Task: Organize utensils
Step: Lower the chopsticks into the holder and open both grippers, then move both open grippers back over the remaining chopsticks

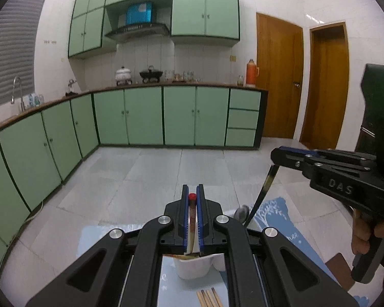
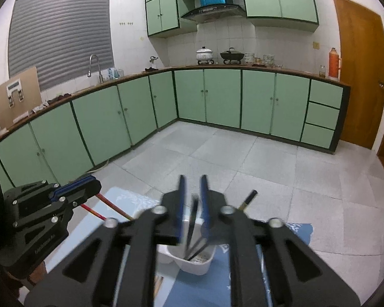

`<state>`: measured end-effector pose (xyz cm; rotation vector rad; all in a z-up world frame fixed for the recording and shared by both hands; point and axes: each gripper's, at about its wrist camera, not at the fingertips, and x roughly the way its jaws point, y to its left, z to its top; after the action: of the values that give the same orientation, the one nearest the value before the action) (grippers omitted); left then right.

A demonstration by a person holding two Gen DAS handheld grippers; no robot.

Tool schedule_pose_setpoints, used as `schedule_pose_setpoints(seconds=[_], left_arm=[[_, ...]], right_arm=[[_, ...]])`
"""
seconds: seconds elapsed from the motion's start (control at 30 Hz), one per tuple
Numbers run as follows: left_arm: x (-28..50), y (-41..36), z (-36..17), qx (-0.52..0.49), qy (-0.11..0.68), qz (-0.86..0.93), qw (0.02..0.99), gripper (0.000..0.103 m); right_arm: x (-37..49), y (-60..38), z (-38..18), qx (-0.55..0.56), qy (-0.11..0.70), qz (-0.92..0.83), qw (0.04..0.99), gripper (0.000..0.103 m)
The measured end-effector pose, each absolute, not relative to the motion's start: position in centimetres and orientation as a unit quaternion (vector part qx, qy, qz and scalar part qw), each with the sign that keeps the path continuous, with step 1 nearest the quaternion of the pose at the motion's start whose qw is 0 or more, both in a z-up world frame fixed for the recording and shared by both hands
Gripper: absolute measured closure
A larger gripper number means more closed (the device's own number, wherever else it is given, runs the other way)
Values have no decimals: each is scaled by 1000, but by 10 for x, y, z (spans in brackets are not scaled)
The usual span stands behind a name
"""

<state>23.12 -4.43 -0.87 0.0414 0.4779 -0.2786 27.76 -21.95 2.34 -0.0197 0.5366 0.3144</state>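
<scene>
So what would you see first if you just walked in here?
Probably the two black grippers up close: the left gripper pinches red-tipped chopsticks, and the right gripper pinches dark chopsticks, both over a white holder. Behind them, green cabinets fill the kitchen wall.

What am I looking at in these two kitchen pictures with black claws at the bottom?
Each picture comes from a camera on a hand-held gripper, looking along its fingers. The left gripper is closed on a red-tipped chopstick; the right gripper is closed on a dark utensil handle, blurred here. Each also shows in the other's view. Below them a white holder stands on a blue mat, with more chopsticks lying in front. A person's hand grips the right handle.
</scene>
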Motion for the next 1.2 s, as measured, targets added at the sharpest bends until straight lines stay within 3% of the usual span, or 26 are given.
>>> schedule_pose_setpoints(seconds=[0.07, 0.2, 0.47, 0.57, 0.77, 1.2], left_arm=[[230, -41, -9, 14, 240, -136, 961, 92], [217, -34, 2, 8, 222, -132, 966, 74], [164, -18, 15, 6, 168, -98, 981, 32], [140, -13, 6, 10, 160, -83, 984, 20], [103, -10, -30, 26, 189, -81, 978, 15], [70, -3, -126, 23, 294, -68, 953, 15]], right_arm=[[273, -222, 26, -9, 255, 150, 955, 70], [255, -229, 36, -16, 229, 133, 964, 60], [189, -250, 41, -20, 163, 91, 982, 15], [161, -252, 29, -27, 155, 74, 985, 8], [118, -253, -20, -34, 196, 57, 978, 5], [73, -233, -121, 15, 282, 43, 958, 5]])
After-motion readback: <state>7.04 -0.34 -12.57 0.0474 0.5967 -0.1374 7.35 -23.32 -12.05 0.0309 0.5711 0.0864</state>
